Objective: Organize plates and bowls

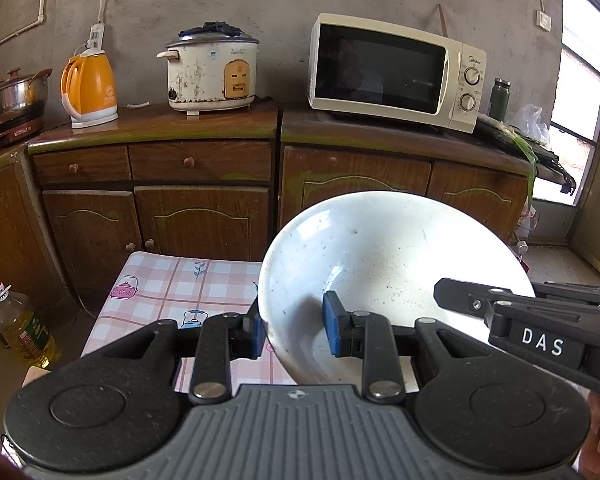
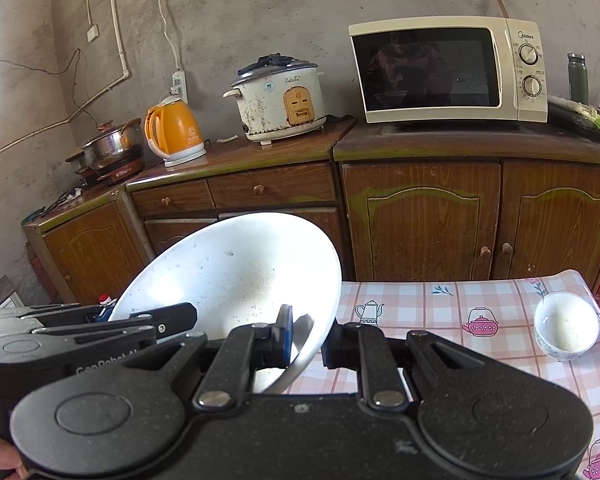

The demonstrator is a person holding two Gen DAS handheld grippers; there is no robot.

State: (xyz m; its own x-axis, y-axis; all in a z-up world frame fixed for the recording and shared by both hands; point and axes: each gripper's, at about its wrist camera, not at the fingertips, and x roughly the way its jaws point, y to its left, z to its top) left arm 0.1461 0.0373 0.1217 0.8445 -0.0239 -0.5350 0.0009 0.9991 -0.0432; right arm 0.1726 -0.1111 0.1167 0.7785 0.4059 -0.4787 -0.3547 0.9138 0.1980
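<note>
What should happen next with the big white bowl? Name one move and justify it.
Probably carry the big white bowl toward the small bowl and lower it onto the checked tablecloth. Both the left gripper and right gripper have their jaws clamped on its rim, and it hangs tilted above the table.

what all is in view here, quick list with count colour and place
large bowl: 1, white, held tilted above the table
small bowl: 1, white, on the table's right side
table: 1, pink check cloth
microwave: 1, cream, on the cabinet
rice cooker: 1, white, on the cabinet
kettle: 1, orange, left of the cooker
pot: 1, steel, far left
flask: 1, green, right of the microwave
oil bottle: 1, yellow, on the floor
left gripper: black, clamps the bowl's left rim
right gripper: black, clamps its right rim
</note>
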